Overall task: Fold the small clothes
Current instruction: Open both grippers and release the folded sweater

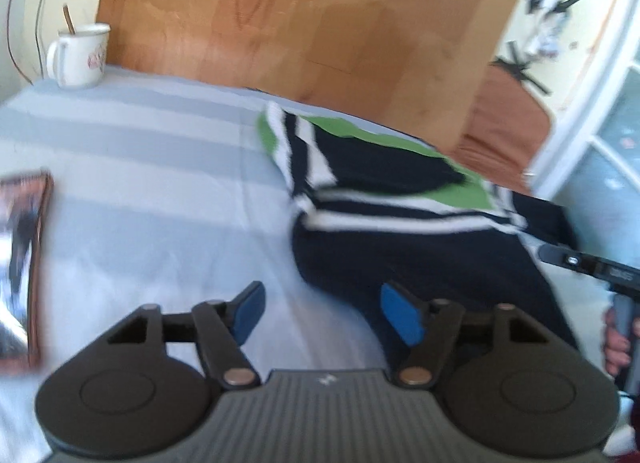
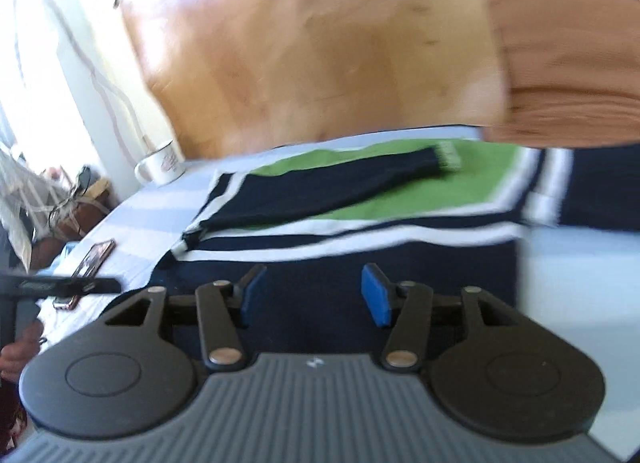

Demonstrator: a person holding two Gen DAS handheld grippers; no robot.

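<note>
Knit striped sweater [image 2: 360, 223] flat on cloth; both hand-held grippers [image 1: 322, 315] [image 2: 316, 297] spread, empty.

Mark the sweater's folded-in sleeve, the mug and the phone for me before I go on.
sleeve [image 2: 332, 187]: right wrist view, mid-length of the navy sleeve lying across the green panel.
mug [image 1: 82, 57]: left wrist view, white side wall beside the handle.
phone [image 2: 94, 257]: right wrist view, middle of its dark face.

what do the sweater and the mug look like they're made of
The sweater looks like a soft knit, probably wool or acrylic: matte navy, white and green bands that drape in folds, though blur hides the stitches. The mug looks like glazed ceramic or enamel: a white, smooth, slightly shiny wall with a printed red mark.
</note>
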